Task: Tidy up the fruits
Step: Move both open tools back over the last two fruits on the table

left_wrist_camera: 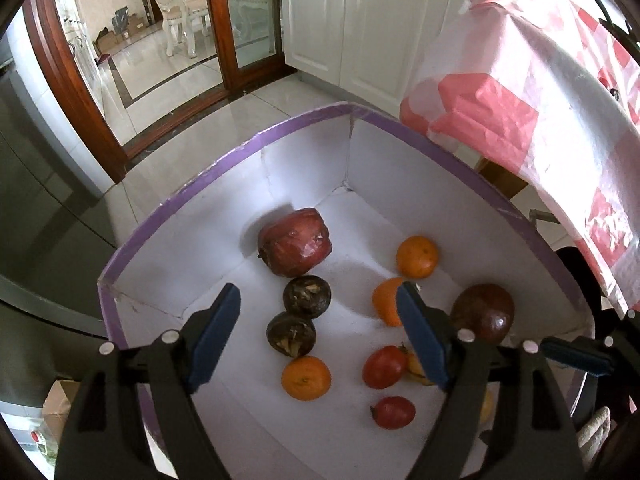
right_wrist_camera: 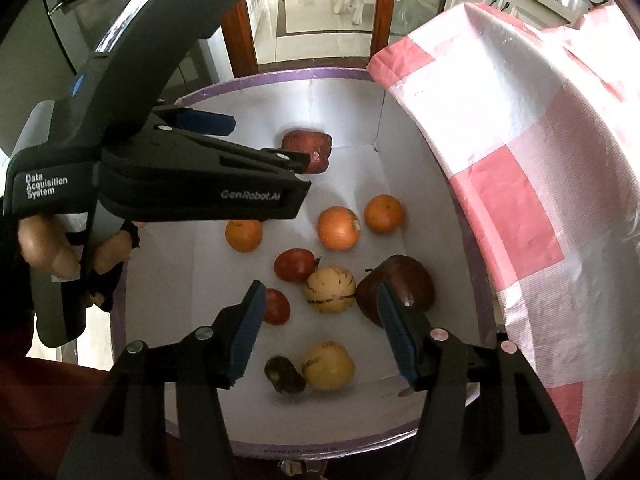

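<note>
Glossy pale floor tiles with a dark inlaid border, catching daylight. White panelled cabinet doors with dark handles — beside a dark wood-framed glass door. Beyond it, a white carved chair. Pink-and-white checked cloth draped at right.

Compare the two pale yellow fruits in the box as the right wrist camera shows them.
The striped yellow fruit bears dark purple streaks; the plain yellow fruit has almost none. The striped one lies mid-box among a red fruit and a dark red apple; the plain one lies nearer the camera, beside a dark shrivelled fruit. Both are round, pale and ungripped.
</note>
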Tool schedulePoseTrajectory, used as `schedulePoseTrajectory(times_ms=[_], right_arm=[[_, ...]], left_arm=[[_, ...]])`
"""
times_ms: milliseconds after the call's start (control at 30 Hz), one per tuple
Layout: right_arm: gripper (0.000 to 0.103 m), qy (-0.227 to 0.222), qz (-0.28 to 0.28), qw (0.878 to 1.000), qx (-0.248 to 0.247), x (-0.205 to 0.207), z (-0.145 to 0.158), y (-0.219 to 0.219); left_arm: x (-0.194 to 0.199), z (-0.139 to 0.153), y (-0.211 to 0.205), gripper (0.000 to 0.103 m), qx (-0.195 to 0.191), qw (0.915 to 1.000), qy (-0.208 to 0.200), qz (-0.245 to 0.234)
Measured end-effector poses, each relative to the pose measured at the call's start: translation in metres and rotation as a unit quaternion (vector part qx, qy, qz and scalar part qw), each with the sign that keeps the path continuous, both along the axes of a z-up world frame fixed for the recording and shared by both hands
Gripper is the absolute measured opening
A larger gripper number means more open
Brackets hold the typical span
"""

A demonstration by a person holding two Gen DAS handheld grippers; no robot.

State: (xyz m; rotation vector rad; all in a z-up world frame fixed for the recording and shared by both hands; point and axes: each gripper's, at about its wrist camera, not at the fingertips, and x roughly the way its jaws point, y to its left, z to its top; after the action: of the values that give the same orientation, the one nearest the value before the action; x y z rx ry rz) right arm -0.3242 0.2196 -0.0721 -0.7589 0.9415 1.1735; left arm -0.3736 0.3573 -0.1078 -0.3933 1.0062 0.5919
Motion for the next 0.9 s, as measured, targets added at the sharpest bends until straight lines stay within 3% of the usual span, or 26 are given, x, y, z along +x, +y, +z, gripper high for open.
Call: schedulePoseTrajectory(times_ms=[200, 500, 700, 900], right_arm=[[0.058, 0.001, 0.002, 1.0, 0.015, 0.0, 0.007, 0.001], [0.059, 0.009, -0.001, 0.998, 0.069, 0.002, 0.036, -0.009], [0.069, 0.029, -0.021, 0.989, 0.143, 0.015, 0.078, -0.03], [0.081, -0.004, -0.082, 0.972, 0.22, 0.05, 0.128, -0.078]], left_arm=[[0.005, 0.005, -0.003, 0.08, 0.01, 0.9999, 0.001, -0.006], [0.01, 0.038, -0.01, 0.082, 0.057, 0.9982, 0.003, -0.018], [0.024, 0.079, -0.019, 0.086, 0.108, 0.9937, -0.011, -0.027], [0.067, 0.143, -0.049, 0.101, 0.189, 0.9777, -0.061, -0.067]])
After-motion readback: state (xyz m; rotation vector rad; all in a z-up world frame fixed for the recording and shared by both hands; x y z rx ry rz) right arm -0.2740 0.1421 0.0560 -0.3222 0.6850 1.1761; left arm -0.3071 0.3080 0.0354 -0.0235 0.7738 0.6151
